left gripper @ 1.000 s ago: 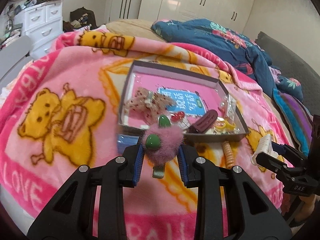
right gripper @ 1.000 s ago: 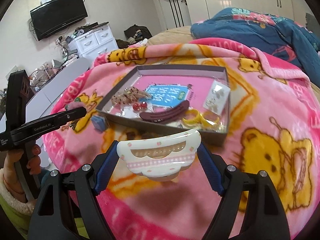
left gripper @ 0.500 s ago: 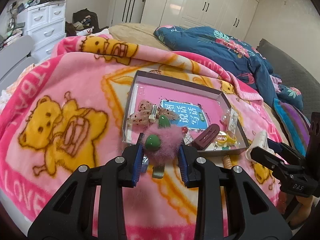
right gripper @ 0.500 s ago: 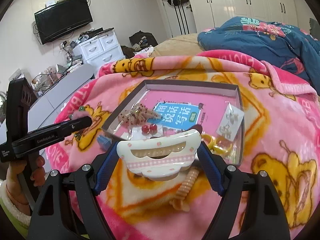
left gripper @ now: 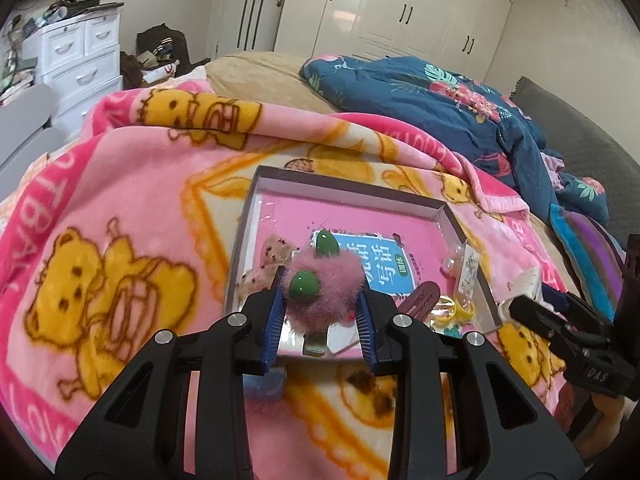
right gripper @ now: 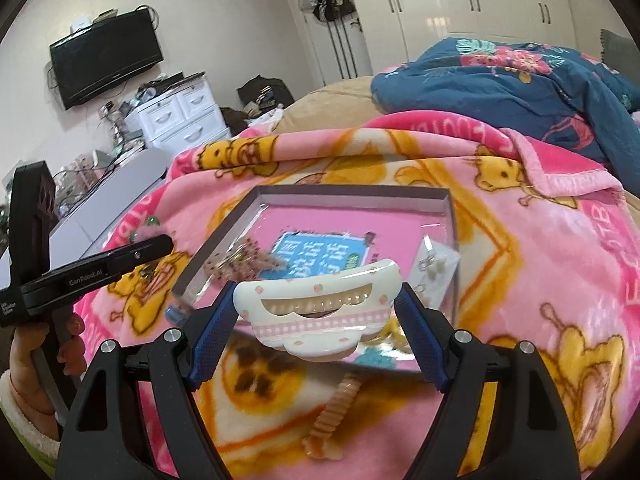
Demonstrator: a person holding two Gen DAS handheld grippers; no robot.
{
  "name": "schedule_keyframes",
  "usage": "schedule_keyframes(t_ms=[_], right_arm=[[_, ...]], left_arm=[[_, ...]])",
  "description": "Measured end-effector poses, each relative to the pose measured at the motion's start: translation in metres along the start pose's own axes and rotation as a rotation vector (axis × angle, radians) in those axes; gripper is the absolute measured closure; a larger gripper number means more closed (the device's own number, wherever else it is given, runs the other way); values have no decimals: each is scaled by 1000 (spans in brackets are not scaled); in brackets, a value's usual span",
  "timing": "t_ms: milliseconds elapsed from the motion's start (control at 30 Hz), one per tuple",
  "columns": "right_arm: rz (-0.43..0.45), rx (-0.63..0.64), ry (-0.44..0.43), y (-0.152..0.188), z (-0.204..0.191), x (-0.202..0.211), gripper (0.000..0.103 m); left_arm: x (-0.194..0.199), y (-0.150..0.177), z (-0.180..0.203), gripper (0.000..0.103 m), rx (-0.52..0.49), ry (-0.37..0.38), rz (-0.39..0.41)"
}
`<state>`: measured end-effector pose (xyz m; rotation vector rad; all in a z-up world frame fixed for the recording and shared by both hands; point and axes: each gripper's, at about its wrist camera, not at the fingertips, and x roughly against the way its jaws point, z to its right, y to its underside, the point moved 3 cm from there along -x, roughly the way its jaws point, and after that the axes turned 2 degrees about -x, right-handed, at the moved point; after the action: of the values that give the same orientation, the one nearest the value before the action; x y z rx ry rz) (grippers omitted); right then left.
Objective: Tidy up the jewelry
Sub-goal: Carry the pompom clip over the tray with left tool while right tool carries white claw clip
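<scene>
Holding one hair accessory in each gripper above the near edge of the box.

Left gripper [left gripper: 320,320]: jaws narrow, pads pressed on a fluffy pink clip [left gripper: 324,296] with green beads.

Right gripper [right gripper: 316,336]: jaws wide, clamped on the ends of a cream claw clip [right gripper: 320,316].

Shallow grey box [right gripper: 348,196], pink-lined: lies mid-bed on the pink bear blanket [left gripper: 120,200]. Contents: speckled bow [left gripper: 268,260] at its left edge, brown barrette [left gripper: 420,300] and yellow rings [left gripper: 456,308] toward the near right corner, earring card [right gripper: 436,264] at its right edge.

Outside the box, on the blanket by its near edge: ribbed peach clip [right gripper: 336,408] and a small blue item [left gripper: 264,384].

Step in hand, by my reading: carrying both pieces to the box. Next move calls for lowering each over a bare patch of lining, then opening the jaws.
</scene>
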<state>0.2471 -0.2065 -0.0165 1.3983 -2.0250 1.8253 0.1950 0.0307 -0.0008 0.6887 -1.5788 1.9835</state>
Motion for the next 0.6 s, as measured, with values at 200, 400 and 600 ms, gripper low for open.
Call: schedule_keyframes(t_ms=[200, 400, 600], right_arm=[[16, -29, 37, -9, 19, -2, 26], [19, -41, 70, -14, 32, -9, 26], [-4, -56, 84, -12, 40, -26, 25]], left_arm=[[-17, -6, 7, 80, -6, 21, -18], [-36, -10, 15, 80, -19, 25, -35], [-59, -7, 18, 80, -30, 16, -72]])
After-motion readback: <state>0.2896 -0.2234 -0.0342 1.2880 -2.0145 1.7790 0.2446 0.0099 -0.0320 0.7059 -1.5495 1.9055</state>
